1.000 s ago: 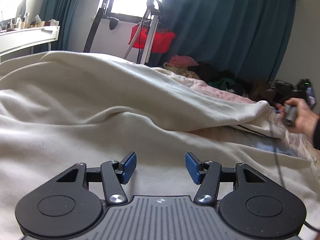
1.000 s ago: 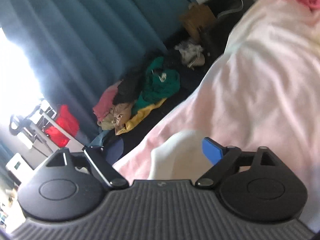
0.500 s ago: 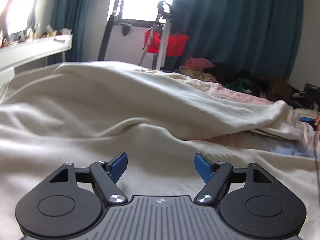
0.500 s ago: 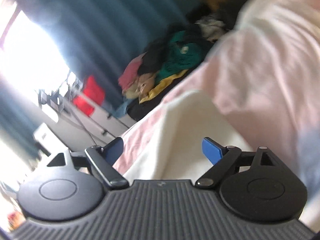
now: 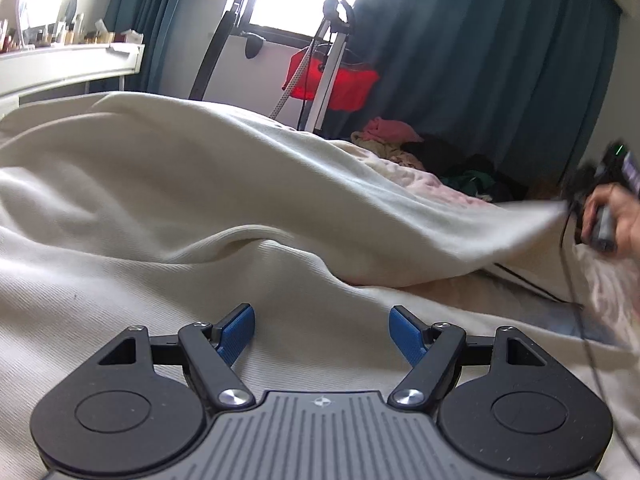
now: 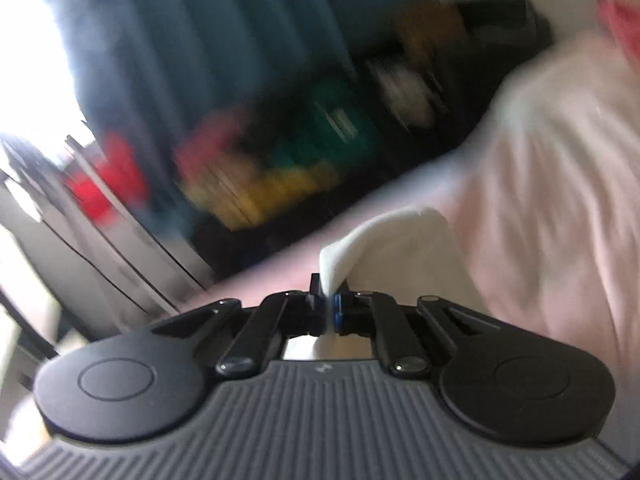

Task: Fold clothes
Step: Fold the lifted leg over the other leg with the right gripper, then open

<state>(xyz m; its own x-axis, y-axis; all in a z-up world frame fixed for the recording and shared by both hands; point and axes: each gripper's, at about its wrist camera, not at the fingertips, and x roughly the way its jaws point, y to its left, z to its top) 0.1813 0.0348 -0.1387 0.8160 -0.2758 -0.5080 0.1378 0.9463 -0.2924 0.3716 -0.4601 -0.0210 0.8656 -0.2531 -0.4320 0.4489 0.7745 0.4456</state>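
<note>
A large cream ribbed garment (image 5: 208,184) lies spread and rumpled over the bed. My left gripper (image 5: 322,330) is open and empty, low over the near part of the cloth. My right gripper (image 6: 329,307) is shut on a corner of the cream garment (image 6: 400,248) and holds it up off the pink bedding (image 6: 552,184). In the left wrist view the hand holding the right gripper (image 5: 608,220) is at the far right, pulling that corner taut.
A heap of mixed clothes (image 5: 420,152) lies on the floor by dark teal curtains (image 5: 480,60). A red bag on a metal stand (image 5: 332,76) is under the window. A white shelf with bottles (image 5: 60,60) is at the left. A black cable (image 5: 532,284) runs across the bedding.
My right gripper has closed on the garment corner and lifted it, pulling the cloth taut to the right. My left gripper opened a little wider and stayed low over the cloth.
</note>
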